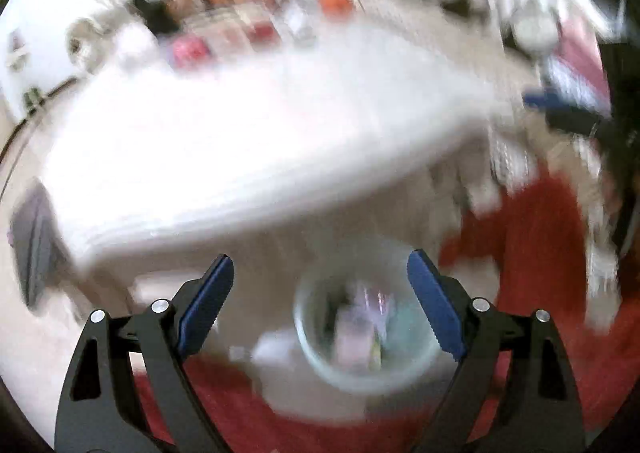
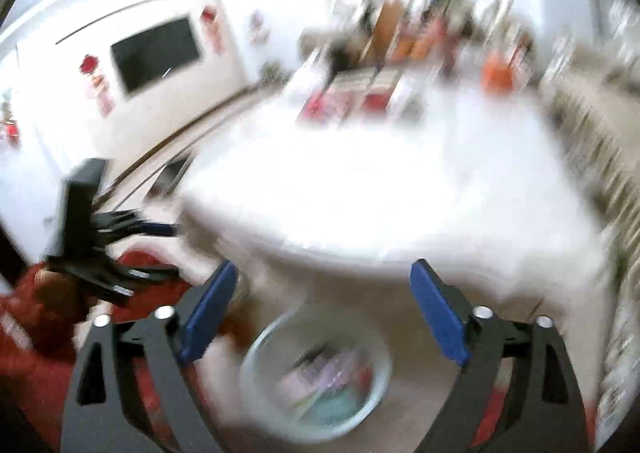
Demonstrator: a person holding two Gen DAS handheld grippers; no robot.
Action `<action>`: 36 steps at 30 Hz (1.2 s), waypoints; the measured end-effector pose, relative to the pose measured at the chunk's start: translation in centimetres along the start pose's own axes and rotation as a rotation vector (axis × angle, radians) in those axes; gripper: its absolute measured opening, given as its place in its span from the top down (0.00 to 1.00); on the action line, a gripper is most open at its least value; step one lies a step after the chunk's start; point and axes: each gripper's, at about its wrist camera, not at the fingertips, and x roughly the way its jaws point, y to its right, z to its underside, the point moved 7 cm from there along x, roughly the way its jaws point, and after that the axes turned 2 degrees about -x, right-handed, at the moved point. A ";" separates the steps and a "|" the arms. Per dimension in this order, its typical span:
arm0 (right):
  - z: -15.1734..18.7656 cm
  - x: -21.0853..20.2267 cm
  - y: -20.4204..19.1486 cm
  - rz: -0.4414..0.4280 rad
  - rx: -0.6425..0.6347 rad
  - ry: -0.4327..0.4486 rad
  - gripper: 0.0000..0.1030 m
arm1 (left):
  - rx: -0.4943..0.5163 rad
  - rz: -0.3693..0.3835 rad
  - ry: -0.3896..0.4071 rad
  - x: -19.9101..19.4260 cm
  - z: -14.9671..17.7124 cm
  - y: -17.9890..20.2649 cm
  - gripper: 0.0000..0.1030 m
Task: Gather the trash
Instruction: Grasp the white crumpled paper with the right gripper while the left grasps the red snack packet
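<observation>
Both views are blurred by motion. A round pale bin point(image 1: 366, 333) sits on the floor below the table edge, with pastel-coloured wrappers inside it. My left gripper point(image 1: 320, 269) is open and empty, above the bin. In the right wrist view the same bin point(image 2: 316, 369) lies below my right gripper point(image 2: 324, 273), which is open and empty. The left gripper point(image 2: 120, 249) shows at the left of the right wrist view. The right gripper point(image 1: 560, 109) shows at the right edge of the left wrist view.
A white table point(image 1: 248, 141) fills the middle of both views, with blurred boxes, bottles and an orange object point(image 2: 498, 73) at its far side. Red fabric point(image 1: 532, 245) lies by the bin. A dark screen point(image 2: 156, 53) hangs on the wall.
</observation>
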 end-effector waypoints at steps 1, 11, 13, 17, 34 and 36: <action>-2.0 0.3 1.2 0.042 -0.010 0.050 0.17 | -0.043 -0.042 0.063 -0.3 -2.6 -1.9 0.16; -13.8 16.3 11.1 0.218 -0.033 -0.003 0.17 | -0.216 -0.290 0.059 13.6 -19.7 -15.6 0.16; -14.8 19.2 12.1 0.240 -0.033 -0.037 0.17 | -0.235 -0.294 0.029 15.8 -20.9 -16.7 0.16; -15.6 23.6 13.3 0.224 -0.002 -0.089 0.17 | -0.275 -0.265 0.002 18.7 -22.5 -18.3 0.16; -16.9 30.6 14.7 0.188 -0.022 -0.204 0.17 | -0.251 -0.297 -0.080 24.9 -25.9 -19.6 0.16; -16.9 31.1 14.3 0.185 -0.051 -0.216 0.17 | -0.261 -0.294 -0.080 24.9 -25.9 -19.9 0.16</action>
